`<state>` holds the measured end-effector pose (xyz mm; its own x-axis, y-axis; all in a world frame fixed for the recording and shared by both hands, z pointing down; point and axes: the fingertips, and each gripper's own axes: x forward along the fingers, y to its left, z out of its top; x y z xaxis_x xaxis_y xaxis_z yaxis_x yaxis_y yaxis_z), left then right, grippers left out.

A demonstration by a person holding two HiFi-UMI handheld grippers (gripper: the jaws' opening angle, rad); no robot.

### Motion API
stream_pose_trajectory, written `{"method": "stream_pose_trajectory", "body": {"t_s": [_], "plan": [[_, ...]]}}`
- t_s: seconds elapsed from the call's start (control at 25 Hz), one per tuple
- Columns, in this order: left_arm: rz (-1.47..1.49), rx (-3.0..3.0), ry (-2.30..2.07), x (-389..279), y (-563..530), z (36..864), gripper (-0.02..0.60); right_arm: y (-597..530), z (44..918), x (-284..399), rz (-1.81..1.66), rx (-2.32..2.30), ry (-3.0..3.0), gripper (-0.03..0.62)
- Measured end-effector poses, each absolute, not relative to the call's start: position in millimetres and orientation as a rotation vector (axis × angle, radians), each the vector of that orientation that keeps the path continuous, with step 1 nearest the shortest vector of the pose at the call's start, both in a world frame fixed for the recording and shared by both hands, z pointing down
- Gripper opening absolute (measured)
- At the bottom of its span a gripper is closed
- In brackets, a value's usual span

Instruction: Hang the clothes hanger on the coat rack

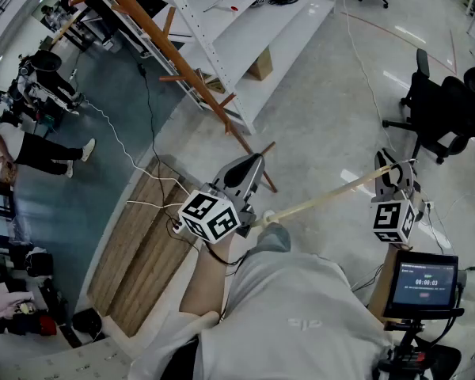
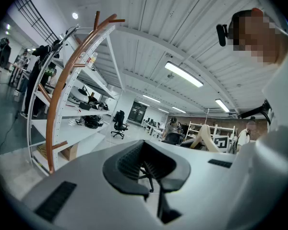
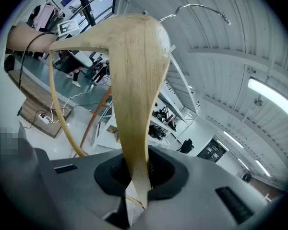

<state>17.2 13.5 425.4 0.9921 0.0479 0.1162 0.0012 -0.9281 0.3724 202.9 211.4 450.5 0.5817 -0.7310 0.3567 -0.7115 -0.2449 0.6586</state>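
Hanger (image 3: 134,95), wooden, is pinched at one arm's end by the right claw (image 3: 137,195). It stands up out of the jaws, and its wire hook (image 3: 201,6) at the top touches nothing. The left claw (image 2: 151,178) is pressed together with nothing between its jaws.

Head view alone shows the span: the hanger (image 1: 324,199) runs from the right claw (image 1: 389,172) across the person's front, its far end near the left claw (image 1: 249,172).

Ahead of the left claw and to its left rises the coat rack (image 2: 62,80), a brown pole with short pegs. Open air lies between claw and rack. Only the left claw view shows the pegs at the rack's top.

White shelves (image 1: 245,22) stand just beyond the rack. The floor (image 1: 324,93) is pale and glossy. A wooden platform (image 1: 142,244) lies below the left claw, and an office chair (image 1: 435,109) stands beyond the right claw.
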Motion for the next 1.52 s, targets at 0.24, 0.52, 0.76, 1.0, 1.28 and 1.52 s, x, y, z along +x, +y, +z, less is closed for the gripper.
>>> {"method": "stream_pose_trajectory", "body": {"t_s": [0.24,0.52,0.76,1.0,1.28,1.52], "plan": [[0.169,2.778,0.045,43,-85,417,0.005,102,444,230,-0.063,1.996,-1.164,0.051],[0.150,2.836,0.049,69,-170,397,0.005,-6,419,261,-0.166,1.988,-1.186,0.051],[0.101,2.828,-0.061,72,-191,394,0.005,-51,412,274,-0.237,1.917,-1.294,0.051],[0.091,2.862,-0.225,68,-210,384,0.005,-107,400,288,-0.324,1.827,-1.452,0.051],[-0.010,2.899,-0.366,20,-235,315,0.005,-191,321,239,-0.519,1.690,-1.683,0.051],[-0.130,2.981,-0.500,4,-247,249,0.005,-249,241,213,-0.700,1.579,-1.820,0.051]]}}
